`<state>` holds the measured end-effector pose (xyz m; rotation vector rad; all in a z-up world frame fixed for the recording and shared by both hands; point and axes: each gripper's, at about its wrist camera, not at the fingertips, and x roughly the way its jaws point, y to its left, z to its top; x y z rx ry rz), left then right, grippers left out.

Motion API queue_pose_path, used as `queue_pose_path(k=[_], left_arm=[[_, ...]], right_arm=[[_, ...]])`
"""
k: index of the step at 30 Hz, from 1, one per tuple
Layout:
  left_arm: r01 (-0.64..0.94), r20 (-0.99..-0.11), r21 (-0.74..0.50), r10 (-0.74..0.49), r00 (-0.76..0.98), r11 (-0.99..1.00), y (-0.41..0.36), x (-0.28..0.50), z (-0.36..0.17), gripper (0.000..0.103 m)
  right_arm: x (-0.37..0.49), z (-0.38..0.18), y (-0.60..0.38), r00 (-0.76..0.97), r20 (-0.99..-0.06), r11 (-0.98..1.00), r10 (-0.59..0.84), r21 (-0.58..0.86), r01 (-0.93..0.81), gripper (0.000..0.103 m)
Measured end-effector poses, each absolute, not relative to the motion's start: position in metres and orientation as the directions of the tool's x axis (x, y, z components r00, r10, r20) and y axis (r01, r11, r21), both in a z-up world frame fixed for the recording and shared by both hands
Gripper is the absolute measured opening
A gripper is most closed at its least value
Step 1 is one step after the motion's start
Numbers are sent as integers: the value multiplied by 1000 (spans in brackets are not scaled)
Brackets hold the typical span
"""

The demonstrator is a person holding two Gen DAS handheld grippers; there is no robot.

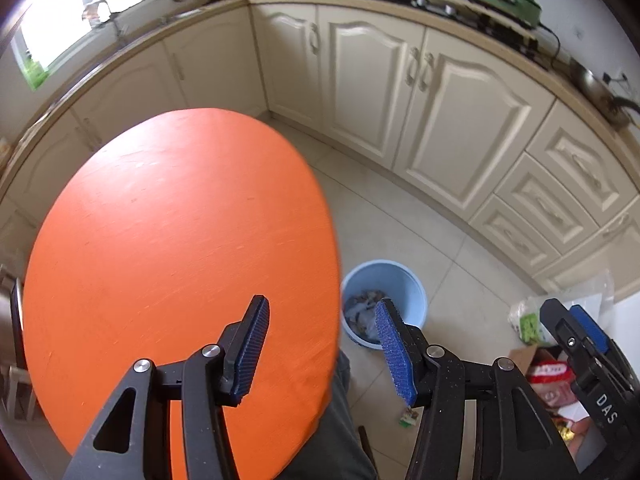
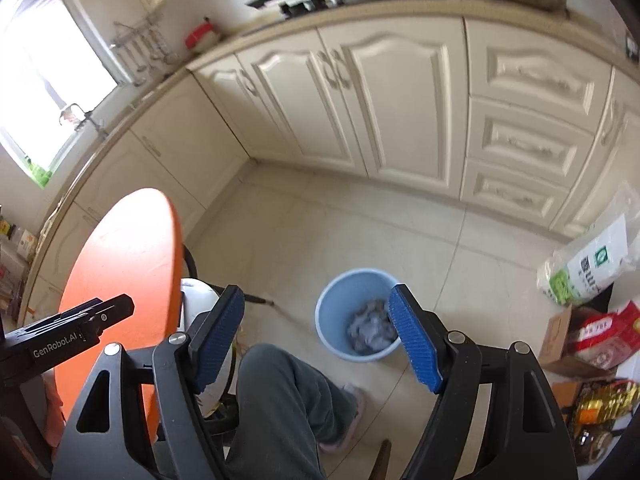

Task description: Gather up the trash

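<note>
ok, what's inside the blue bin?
The light blue plastic bin holds crumpled grey-white paper scraps at the bottom. Anything beneath that pile is covered; the right claw finger hides one edge.

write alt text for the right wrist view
The open, empty right gripper hangs over a tiled kitchen floor, aimed toward a blue bucket holding crumpled grey trash. An orange round table is at left, cream cabinets behind.

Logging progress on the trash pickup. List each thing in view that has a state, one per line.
left claw: open, holding nothing
right claw: open, holding nothing
blue bin: upright on the floor, crumpled trash inside
orange table: top bare
small wrapper: lying on the floor, not yet collected
cabinet doors: shut
drawers: shut
</note>
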<state>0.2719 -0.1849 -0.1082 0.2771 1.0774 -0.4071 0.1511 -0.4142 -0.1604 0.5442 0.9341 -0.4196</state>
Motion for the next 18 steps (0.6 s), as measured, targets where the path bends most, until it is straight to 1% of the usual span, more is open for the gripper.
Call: queue_pose_path(k=[4,9,12,14,15,18], left_arm=[[357,-840,25,-174,514,934,-128,231,-86,53],[256,-786,14,-148,600,967,-70,178,-66,55],[211,-756,-2,-140,639,977,-48,141,-56,56],[194,-728,-15,-144,671,981,-33,114,-48,63],[182,-711,-17,-140,689,983,-27,102,-46,66],[142,-668,-36,-129,733,989,-7,62,-40,66]], right_arm=[[150,-143,-379,602,-792,851,-98,247,464,79],[144,-120,-337,680,-727,911,-102,207,358,80],[134,-104,-319,736,-667,929,-115,190,318,85],[126,-93,-310,772,-624,939,-122,180,294,90],[123,-88,-307,783,-609,942,-124,176,286,90],[114,-70,-287,819,-557,958,-135,138,252,96]])
